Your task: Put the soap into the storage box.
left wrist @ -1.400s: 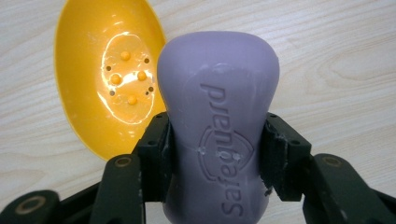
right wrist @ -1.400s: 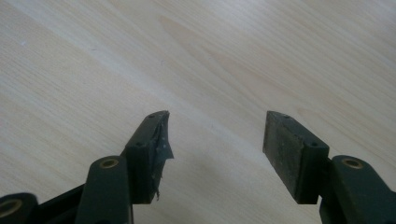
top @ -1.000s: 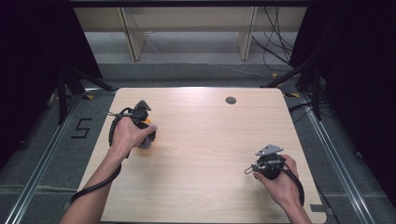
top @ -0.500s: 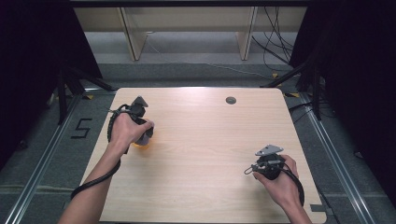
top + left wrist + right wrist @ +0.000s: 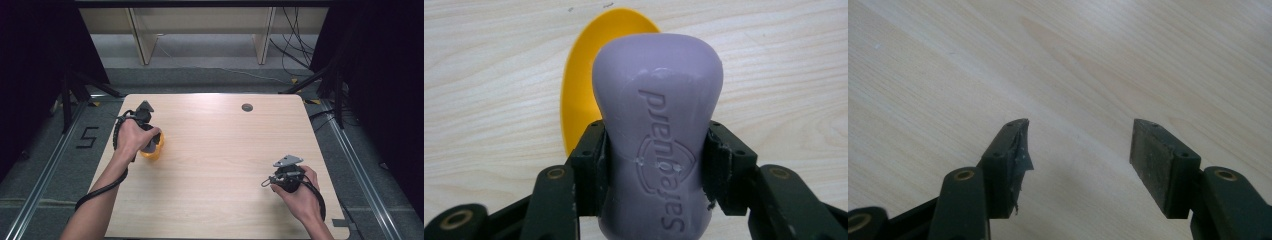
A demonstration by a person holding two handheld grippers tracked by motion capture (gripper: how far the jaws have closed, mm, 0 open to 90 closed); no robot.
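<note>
In the high view, a pale wooden table (image 5: 215, 165) is seen across the middle of the frame. At the left of the frame, the left gripper (image 5: 150, 137) is held in the person's left hand (image 5: 131, 139), directly over a yellow dish (image 5: 152, 150) that lies on the table near its left edge. A bit of lilac is glimpsed at the jaws there. At the lower right of the frame, the right gripper (image 5: 272, 181) is held in the right hand (image 5: 300, 192), low over bare wood, well apart from the dish. A small dark round hole (image 5: 247, 107) is seen near the table's far edge, at upper centre.

In the left gripper view, a lilac bar of soap (image 5: 656, 135) with embossed lettering is clamped between the two black jaws of the left gripper (image 5: 656, 165), which press against its narrowed sides. The bar is held end-on and reaches toward the top of the frame. Behind it, at upper left of centre, the yellow dish (image 5: 579, 100) is seen on the wood; whether the soap touches the dish cannot be told.

In the right gripper view, the jaws of the right gripper (image 5: 1080, 150) are seen spread wide apart at the bottom of the frame, with nothing between them but the table's wood grain (image 5: 1073, 60). The left-hand pad (image 5: 1015, 150) appears ragged along its inner edge.
</note>
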